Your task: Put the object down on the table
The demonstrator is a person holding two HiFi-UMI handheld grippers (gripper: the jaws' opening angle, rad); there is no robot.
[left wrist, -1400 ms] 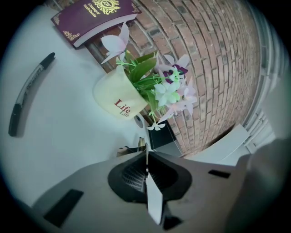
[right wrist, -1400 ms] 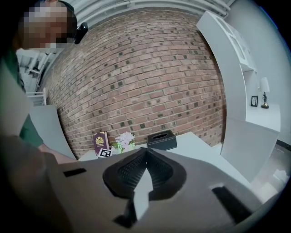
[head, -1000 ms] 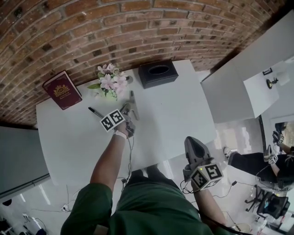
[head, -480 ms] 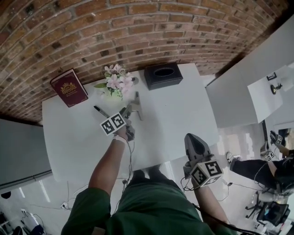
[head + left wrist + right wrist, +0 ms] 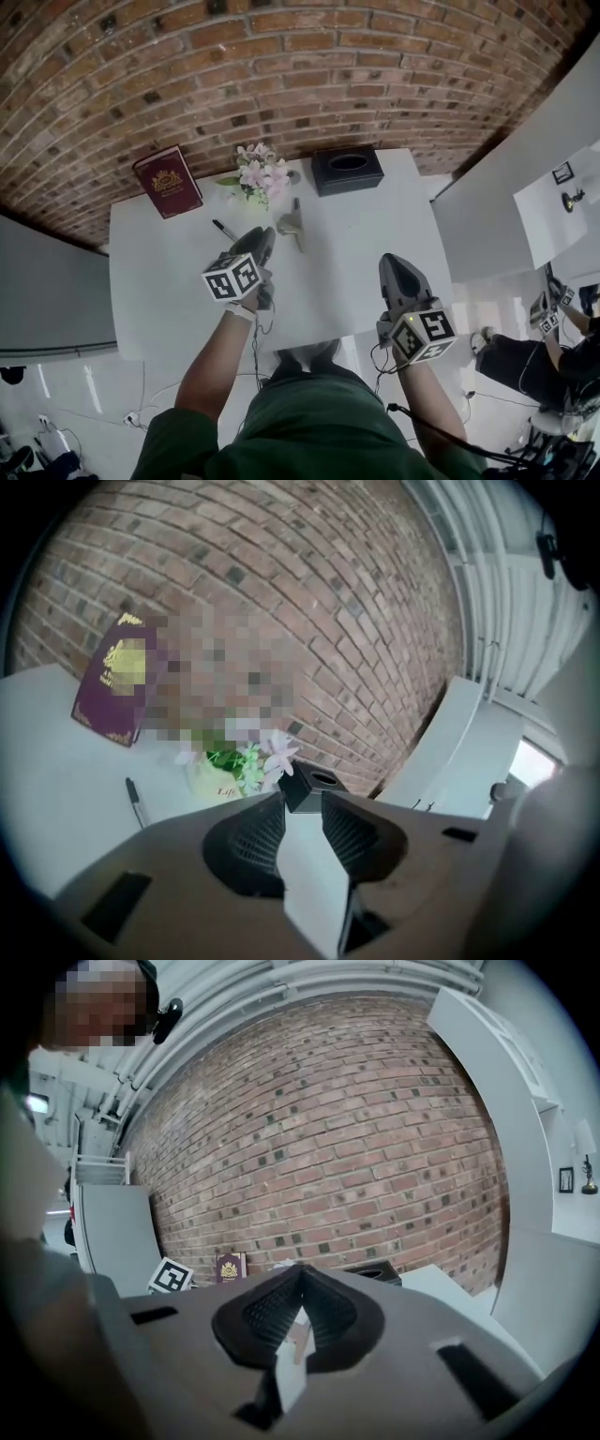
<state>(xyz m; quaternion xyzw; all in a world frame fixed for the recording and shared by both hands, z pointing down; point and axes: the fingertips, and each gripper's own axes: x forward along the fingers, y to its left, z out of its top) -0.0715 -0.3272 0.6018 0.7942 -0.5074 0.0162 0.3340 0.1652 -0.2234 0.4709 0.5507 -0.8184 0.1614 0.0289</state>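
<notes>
A curved red-brick wall (image 5: 281,56) is backing a white rectangular table (image 5: 375,234), which is carrying a maroon hardback book (image 5: 169,181), a small pot of pink flowers (image 5: 261,176), a black tissue box (image 5: 347,170) and a black pen (image 5: 225,231). The grey metal, handle-shaped object (image 5: 292,224) is lying flat on the table between the flowers and the tissue box, just beyond the left gripper (image 5: 258,240) and touching neither jaw. That gripper's 2 jaws are closing with nothing between them but bare tabletop, which suggests the set-down is done. The right gripper (image 5: 396,272) is hanging off the table's near edge, its jaws pinched together at the tips and empty, apparently parked clear because 1 gripper is enough here.
</notes>
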